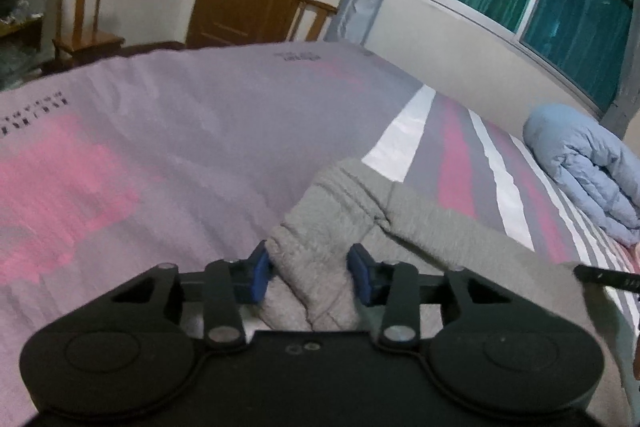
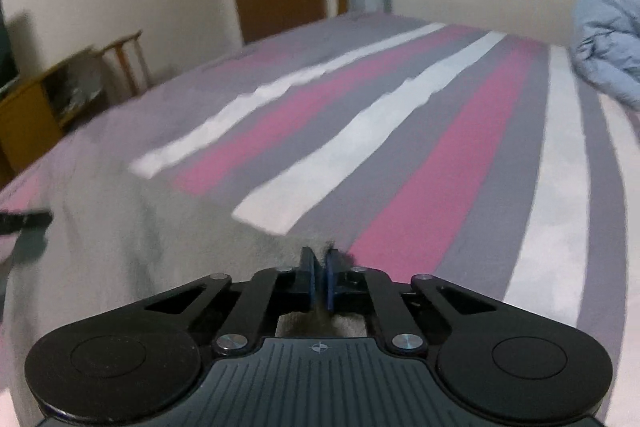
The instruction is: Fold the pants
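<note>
Left wrist view: my left tongs pinch bunched grey pants; right tongs clamp their edge, lifting to fold.

Bed carried pale purple sheet with pink, white and grey stripes. Grey pants lay bunched on sheet at near edge. Rolled light-blue quilt rested on bed at far right side, well apart from pants.

Pants blurred, cut off below
</note>
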Demonstrator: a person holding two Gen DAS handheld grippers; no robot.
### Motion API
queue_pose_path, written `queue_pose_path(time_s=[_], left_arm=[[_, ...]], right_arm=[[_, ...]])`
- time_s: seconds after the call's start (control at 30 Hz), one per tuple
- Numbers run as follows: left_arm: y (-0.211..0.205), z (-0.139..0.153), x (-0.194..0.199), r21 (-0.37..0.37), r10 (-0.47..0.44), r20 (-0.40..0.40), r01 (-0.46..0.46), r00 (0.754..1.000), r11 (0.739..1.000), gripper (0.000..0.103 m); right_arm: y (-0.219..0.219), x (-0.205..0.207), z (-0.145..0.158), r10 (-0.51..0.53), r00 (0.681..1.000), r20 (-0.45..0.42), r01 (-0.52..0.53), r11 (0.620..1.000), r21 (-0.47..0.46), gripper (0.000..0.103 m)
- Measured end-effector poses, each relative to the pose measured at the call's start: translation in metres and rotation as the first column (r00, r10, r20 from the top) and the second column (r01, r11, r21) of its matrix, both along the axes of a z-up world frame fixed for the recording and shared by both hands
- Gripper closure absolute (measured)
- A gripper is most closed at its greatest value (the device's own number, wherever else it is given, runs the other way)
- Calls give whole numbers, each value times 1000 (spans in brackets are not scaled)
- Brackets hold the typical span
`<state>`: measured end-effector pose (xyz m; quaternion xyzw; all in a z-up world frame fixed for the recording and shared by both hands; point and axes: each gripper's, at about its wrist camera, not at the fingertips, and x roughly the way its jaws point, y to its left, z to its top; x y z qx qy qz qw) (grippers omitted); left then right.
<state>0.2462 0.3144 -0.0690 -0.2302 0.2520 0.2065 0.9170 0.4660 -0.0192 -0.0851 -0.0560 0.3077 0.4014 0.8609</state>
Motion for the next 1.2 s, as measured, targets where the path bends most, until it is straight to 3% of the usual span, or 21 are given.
queue_pose_path(time_s=[0.17, 0.23, 0.27, 0.3, 0.37, 0.4, 0.5, 0.67, 0.73, 0.83, 0.87, 0.93, 1.03, 1.1, 1.17, 1.2], left_arm=[[-3, -6, 12, 55, 1, -49, 2, 999, 998, 73], [0, -10, 13, 44, 8, -48, -6, 999, 999, 71], [0, -9, 13, 46, 7, -53, -5, 999, 999, 70], [1, -7, 12, 48, 7, -55, -5, 998, 999, 66], [4, 0, 5, 47, 19, -45, -17, 999, 999, 48], [4, 4, -1, 62, 42, -39, -40, 998, 997, 37], [-1, 19, -20, 110, 69, -8, -68, 998, 992, 39], [-43, 32, -29, 170, -5, 26, 1, 1000, 985, 36], [-62, 25, -19, 198, -41, 0, 40, 999, 979, 31], [-73, 0, 0, 198, -37, -101, 57, 994, 979, 22], [-69, -11, 2, 176, -34, -147, 60, 989, 983, 22], [-57, -10, -6, 101, -19, -113, 31, 993, 994, 28], [-57, 4, -20, 132, 19, -77, -9, 997, 991, 26], [-66, 8, -27, 155, 18, -45, -11, 999, 988, 19], [-75, 3, -30, 162, 18, -45, -10, 999, 987, 13], [-79, -1, -31, 155, 23, -46, -16, 999, 988, 13]], right_arm=[[8, 5, -11, -69, 997, 31, 70, 997, -24, 99], [14, 12, -31, -102, 995, -9, 101, 991, -92, 99], [14, 14, -35, -114, 993, -19, 112, 990, -82, 99], [11, 16, -33, -135, 991, -22, 133, 989, -64, 99], [-3, 13, -21, -175, 984, -33, 175, 985, -2, 99], [-15, 7, -11, -208, 978, -9, 208, 978, 31, 99], [-72, -12, 12, -232, 972, -19, 232, 959, 162, 98], [-175, -64, 20, -367, 928, 67, 354, 922, 155, 98], [-196, -65, 5, -394, 919, 14, 391, 915, 102, 98], [-221, -48, -22, -455, 885, -98, 457, 890, -2, 99], [-235, -46, -24, -465, 873, -147, 475, 879, 36, 100], [-265, -58, -7, -569, 811, -135, 581, 811, 71, 99], [-323, -89, 18, -612, 784, -106, 619, 759, 201, 99], [-371, -120, 27, -671, 736, -85, 668, 702, 247, 96], [-428, -153, 29, -745, 655, -126, 740, 598, 307, 67], [-460, -173, 25, -786, 595, -168, 784, 522, 337, 32]])
